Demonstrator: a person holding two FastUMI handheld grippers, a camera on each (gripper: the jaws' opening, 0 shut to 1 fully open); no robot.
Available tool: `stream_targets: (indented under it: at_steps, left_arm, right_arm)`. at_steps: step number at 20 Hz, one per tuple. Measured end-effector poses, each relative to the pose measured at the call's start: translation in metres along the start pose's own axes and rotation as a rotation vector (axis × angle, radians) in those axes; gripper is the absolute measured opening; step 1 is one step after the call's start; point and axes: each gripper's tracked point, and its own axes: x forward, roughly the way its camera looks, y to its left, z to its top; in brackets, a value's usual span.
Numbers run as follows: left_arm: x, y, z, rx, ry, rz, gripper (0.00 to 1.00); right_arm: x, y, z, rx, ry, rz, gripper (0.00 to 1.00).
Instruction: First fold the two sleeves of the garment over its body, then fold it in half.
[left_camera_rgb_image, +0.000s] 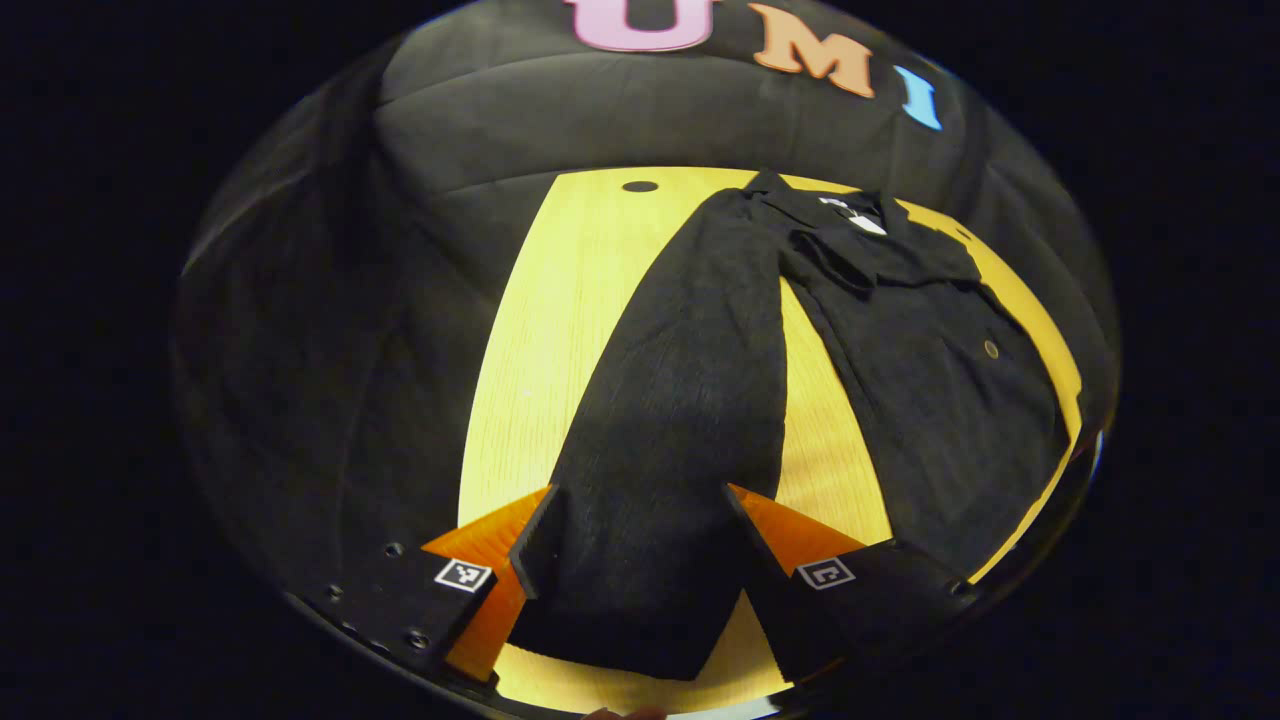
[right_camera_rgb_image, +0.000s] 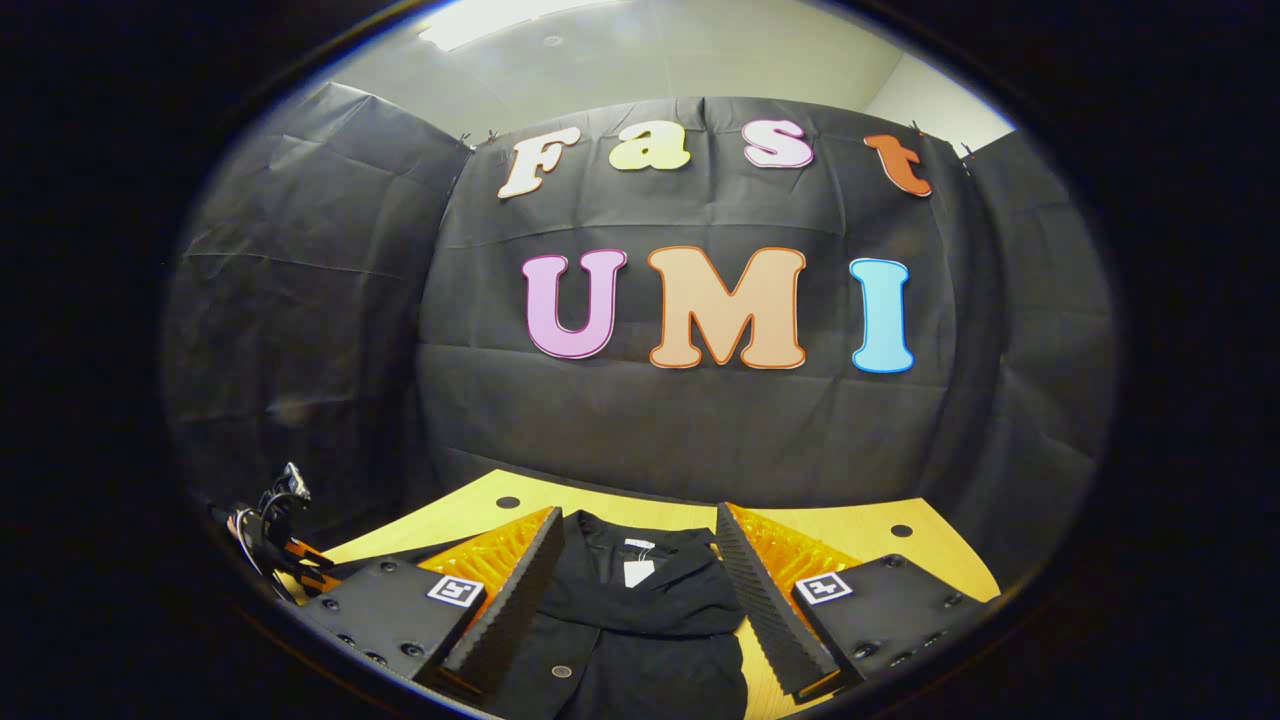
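Shirt: I see a black shirt (left_camera_rgb_image: 930, 370) lying flat on the yellow wooden table (left_camera_rgb_image: 560, 330), collar toward the far cloth wall, a white tag (left_camera_rgb_image: 868, 222) inside the neck.
Sleeve: in my left gripper view one long sleeve (left_camera_rgb_image: 690, 380) stretches from the shoulder down toward me, apart from the body, with a wedge of bare table between them.
Left gripper: my left gripper (left_camera_rgb_image: 640, 530) stands wide open with the sleeve's cuff end lying between its fingers (left_camera_rgb_image: 535, 545); I cannot tell whether either finger touches the cloth.
Right gripper: my right gripper (right_camera_rgb_image: 635, 590) is also spread open, poised over the collar end of the shirt, the tag and a button (right_camera_rgb_image: 561, 671) showing between its fingers; nothing is pinched.
Other gear: in the right gripper view, I see some dark equipment with cables (right_camera_rgb_image: 268, 530) at the table's left edge.
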Motion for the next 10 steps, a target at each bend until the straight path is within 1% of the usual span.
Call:
stream_targets:
  at_steps: [3, 4, 5, 7, 8, 10]
  left_arm:
    - [-0.001, 0.001, 0.0, 0.02, 0.011, -0.011, 0.89]
    - [-0.003, -0.002, -0.001, 0.021, 0.01, -0.02, 0.8]
    - [-0.004, -0.008, -0.002, 0.026, 0.012, -0.028, 0.75]
    - [0.003, -0.015, 0.004, -0.013, -0.008, -0.001, 0.31]
    - [0.004, -0.014, 0.004, -0.034, -0.012, 0.011, 0.08]
    - [0.005, -0.014, 0.005, -0.055, -0.009, 0.025, 0.01]
  right_arm:
    - [0.001, 0.005, -0.002, -0.004, 0.0, 0.008, 0.97]
    - [0.002, 0.005, -0.003, -0.005, 0.001, 0.007, 0.98]
    - [0.003, 0.005, -0.005, -0.004, 0.002, 0.005, 0.97]
    - [0.002, 0.005, -0.006, -0.001, 0.004, 0.003, 0.96]
    - [0.001, 0.005, -0.007, 0.0, 0.005, 0.0, 0.98]
    - [0.002, 0.007, -0.01, 0.003, 0.01, 0.0, 0.97]
